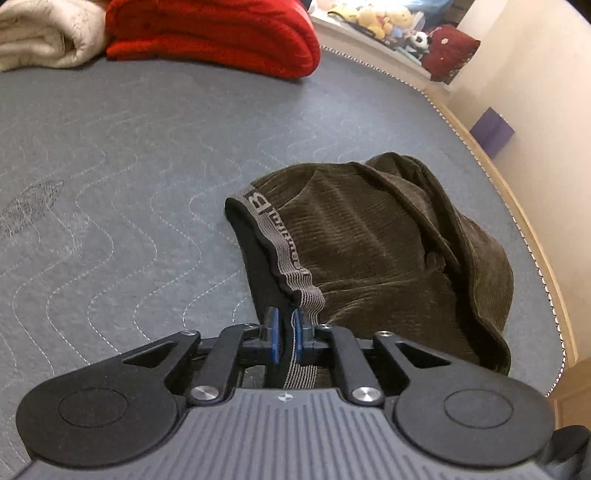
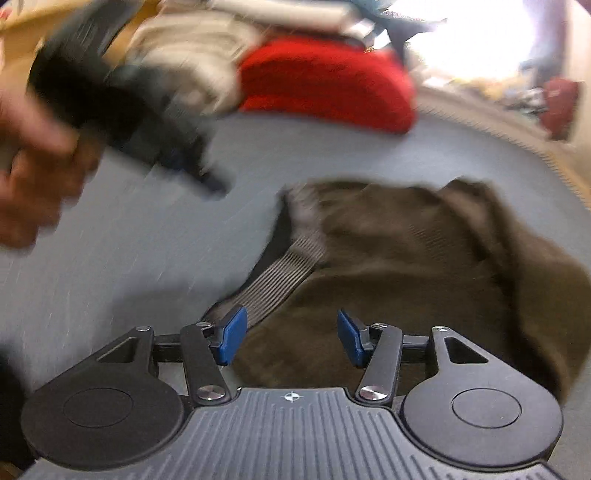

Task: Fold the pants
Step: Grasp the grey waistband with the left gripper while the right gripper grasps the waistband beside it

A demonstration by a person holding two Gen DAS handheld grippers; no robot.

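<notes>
Dark olive corduroy pants point(image 1: 388, 243) lie crumpled on a grey quilted surface point(image 1: 110, 155), with a grey striped waistband point(image 1: 291, 266) along their left edge. My left gripper point(image 1: 286, 328) is shut on the near end of that waistband. In the right wrist view, which is blurred, the pants point(image 2: 424, 266) lie ahead and my right gripper point(image 2: 291, 336) is open just over their near edge, beside the waistband point(image 2: 280, 273). The other gripper point(image 2: 122, 103) shows blurred at upper left, held by a hand; its jaws cannot be made out there.
A folded red blanket point(image 1: 218, 33) and a cream blanket point(image 1: 44, 37) lie at the far side. The surface's pale trimmed edge point(image 1: 524, 206) curves along the right. Stuffed toys point(image 1: 388, 18) and a purple box point(image 1: 491, 129) sit beyond it.
</notes>
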